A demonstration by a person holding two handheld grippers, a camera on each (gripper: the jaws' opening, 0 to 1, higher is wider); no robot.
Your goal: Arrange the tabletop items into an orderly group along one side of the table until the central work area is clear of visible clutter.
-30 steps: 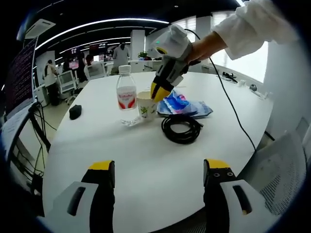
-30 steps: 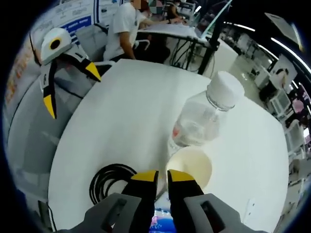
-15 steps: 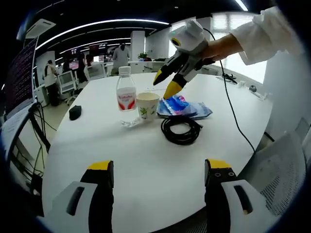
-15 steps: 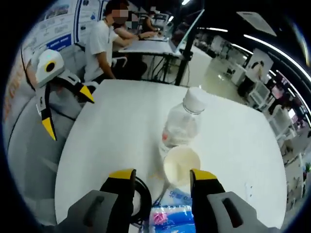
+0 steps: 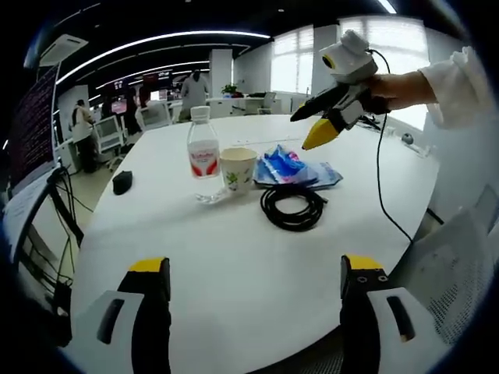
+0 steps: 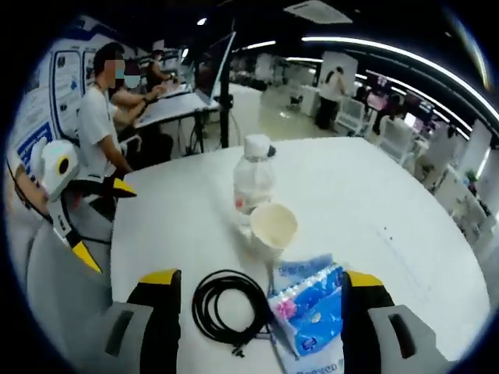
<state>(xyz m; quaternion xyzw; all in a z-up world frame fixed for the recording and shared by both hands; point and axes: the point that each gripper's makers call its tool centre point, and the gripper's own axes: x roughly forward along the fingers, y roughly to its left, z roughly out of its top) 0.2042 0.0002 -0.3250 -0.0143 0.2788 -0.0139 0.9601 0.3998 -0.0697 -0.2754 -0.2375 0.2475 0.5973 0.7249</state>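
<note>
Now the items stand in a small cluster on the round white table (image 5: 234, 257). A clear water bottle (image 5: 203, 153) with a red label stands upright, and just beside it, touching or almost touching, is a paper cup (image 5: 237, 169) with a green print. Next to the cup lies a blue plastic packet (image 5: 295, 169), which looks like a pack of tissues. A coiled black cable (image 5: 291, 206) lies on the table in front of the packet. A black computer mouse (image 5: 122, 181) sits well apart from the others, near the table edge.

The left tongs (image 5: 253, 312) are wide open and hold nothing. The right tongs (image 6: 261, 304) are also wide open and empty; in the left gripper view they (image 5: 318, 131) hang above the table, beyond the packet, held by a hand (image 5: 398, 84) in a white sleeve.
</note>
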